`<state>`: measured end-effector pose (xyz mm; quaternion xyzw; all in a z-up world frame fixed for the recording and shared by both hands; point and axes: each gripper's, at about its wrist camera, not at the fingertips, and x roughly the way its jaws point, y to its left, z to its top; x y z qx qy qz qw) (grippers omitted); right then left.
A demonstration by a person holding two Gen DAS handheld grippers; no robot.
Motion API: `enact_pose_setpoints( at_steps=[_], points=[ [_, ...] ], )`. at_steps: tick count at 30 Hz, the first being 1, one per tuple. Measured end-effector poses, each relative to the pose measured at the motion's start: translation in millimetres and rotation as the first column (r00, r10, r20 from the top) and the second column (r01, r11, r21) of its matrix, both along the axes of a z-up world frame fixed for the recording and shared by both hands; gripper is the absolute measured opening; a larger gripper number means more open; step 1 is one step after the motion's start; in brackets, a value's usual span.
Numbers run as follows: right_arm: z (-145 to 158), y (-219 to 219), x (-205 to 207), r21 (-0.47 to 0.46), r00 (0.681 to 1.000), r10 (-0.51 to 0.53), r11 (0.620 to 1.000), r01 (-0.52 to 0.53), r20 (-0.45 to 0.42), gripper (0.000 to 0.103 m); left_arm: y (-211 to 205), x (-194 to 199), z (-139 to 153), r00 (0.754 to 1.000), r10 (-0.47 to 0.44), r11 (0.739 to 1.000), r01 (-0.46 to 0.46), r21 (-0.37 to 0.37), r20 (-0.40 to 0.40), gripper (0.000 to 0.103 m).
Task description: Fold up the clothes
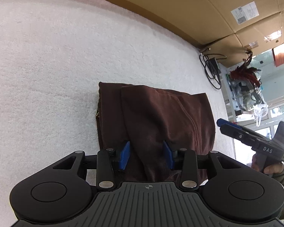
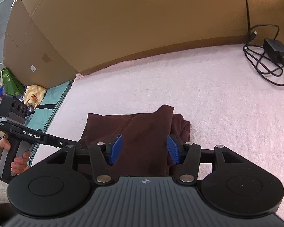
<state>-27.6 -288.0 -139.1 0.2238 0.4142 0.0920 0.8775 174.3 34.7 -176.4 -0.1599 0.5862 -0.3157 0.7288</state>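
Soft even daylight, sharp focus, strong fisheye bending at edges.

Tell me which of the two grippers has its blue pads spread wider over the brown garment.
The right gripper: its pads stand wider apart over the brown garment than the left gripper's.

A folded garment [image 2: 134, 132] lies on a towel-covered desk [image 2: 208, 98], near its front edge. Behind the desk stands a wall of cardboard boxes [image 2: 123, 28]. A charger with its coiled cable [image 2: 270, 56] lies at the desk's far right, just before the boxes. The left claw [image 1: 146, 156] and right claw [image 2: 144, 149] hang over the garment's near part, left of one another accordingly.
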Motion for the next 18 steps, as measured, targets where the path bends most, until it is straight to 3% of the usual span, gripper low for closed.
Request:
enact_pose_setpoints(
  at_steps=[3, 4, 9, 15, 17, 18],
  points=[
    [-4.2, -1.4, -7.7, 0.019, 1.000, -0.026, 0.999, 0.026, -0.004, 0.060, -0.3, -3.6, -1.1, 0.999, 0.040, 0.999, -0.040, -0.005, -0.003, 0.006],
    [-5.4, -1.9, -10.4, 0.026, 0.999, -0.031, 0.999, 0.031, -0.006, 0.060, 1.4, -4.9, -1.1, 0.998, 0.059, 0.998, -0.059, -0.010, -0.007, 0.002],
    [-9.9, -1.3, -19.7, 0.055, 0.999, -0.045, 0.997, 0.046, -0.013, 0.060, 11.5, -15.0, 5.5, 0.991, 0.135, 0.990, -0.135, -0.046, -0.003, 0.000],
    [-19.8, 0.3, -23.4, 0.064, 0.998, -0.044, 0.997, 0.046, -0.043, 0.058, 17.5, -25.0, -2.5, 0.986, 0.164, 0.986, -0.164, 0.003, 0.008, 0.000],
    [-24.2, 2.8, -22.1, 0.070, 0.998, -0.024, 0.997, 0.028, -0.059, 0.049, 18.8, -26.3, -8.6, 0.984, 0.176, 0.984, -0.176, -0.001, 0.008, 0.000],
    [-26.7, 4.1, -21.2, 0.071, 0.998, -0.008, 0.997, 0.013, -0.068, 0.035, 18.2, -26.6, -10.8, 0.984, 0.179, 0.984, -0.179, -0.002, 0.007, 0.000]
  ],
)
